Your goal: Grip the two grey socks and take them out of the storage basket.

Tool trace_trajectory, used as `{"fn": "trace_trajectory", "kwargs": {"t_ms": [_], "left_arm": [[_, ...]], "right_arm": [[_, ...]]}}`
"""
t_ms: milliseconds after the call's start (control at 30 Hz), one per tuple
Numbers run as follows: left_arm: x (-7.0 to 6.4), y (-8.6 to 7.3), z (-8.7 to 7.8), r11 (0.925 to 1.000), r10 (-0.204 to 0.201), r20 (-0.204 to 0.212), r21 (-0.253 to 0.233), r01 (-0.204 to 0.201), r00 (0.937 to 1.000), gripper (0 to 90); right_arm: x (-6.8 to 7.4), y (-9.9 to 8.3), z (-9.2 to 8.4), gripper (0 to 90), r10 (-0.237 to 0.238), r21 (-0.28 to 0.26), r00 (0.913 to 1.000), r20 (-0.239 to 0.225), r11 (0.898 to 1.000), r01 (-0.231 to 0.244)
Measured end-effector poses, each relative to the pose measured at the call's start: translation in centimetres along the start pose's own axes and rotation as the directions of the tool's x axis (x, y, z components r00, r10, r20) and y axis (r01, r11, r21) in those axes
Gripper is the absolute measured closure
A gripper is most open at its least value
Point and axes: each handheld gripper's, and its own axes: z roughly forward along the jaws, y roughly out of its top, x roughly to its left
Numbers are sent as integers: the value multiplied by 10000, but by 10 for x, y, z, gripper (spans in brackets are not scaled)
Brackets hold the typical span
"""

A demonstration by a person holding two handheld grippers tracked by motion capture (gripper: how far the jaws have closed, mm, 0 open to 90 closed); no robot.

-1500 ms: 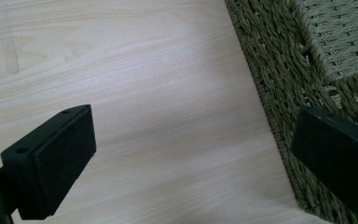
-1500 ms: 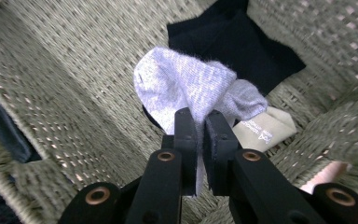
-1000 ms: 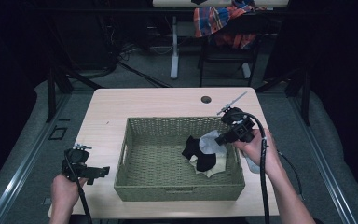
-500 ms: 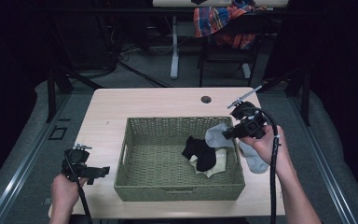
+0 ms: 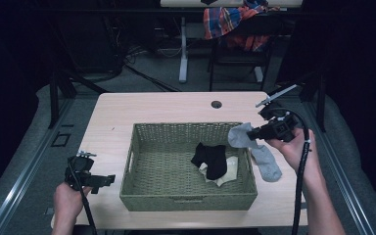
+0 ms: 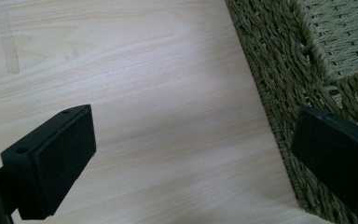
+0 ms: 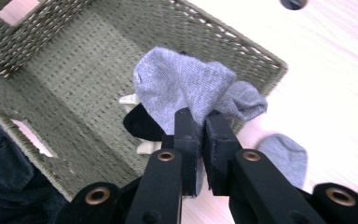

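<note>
Grey sock (image 7: 186, 88) pinched tight in the right gripper (image 7: 200, 140), jaws clamped on its fabric, hanging over the wicker basket's (image 5: 186, 196) right rim; left gripper (image 5: 85, 174) waits beside the basket, jaws wide apart, holding nothing; no readable writing

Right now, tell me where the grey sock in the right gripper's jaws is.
In the high view the held grey sock hangs in the right gripper over the basket's right rim, with a second grey sock lying on the table beside it.
</note>
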Motion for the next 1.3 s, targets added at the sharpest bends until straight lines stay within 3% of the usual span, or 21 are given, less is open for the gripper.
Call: {"fn": "trace_trajectory", "kwargs": {"t_ms": [267,700,967,1300], "left_arm": [[0,0,0,10000,-2,1,-4,2,10000,2],[0,0,0,10000,41,1,25,-41,10000,2],[0,0,0,10000,39,23,4,-39,10000,2],[0,0,0,10000,42,21,9,-42,10000,2]], "right_arm": [[-15,-8,-11,852,464,-123,9972,587,9989,-457],[-36,-17,-15,853,979,-94,9915,855,9952,-975],[-53,-25,-14,853,1386,290,9764,1654,9890,-1453],[-66,-32,-5,853,1823,555,9623,2019,9788,-1970]]}}
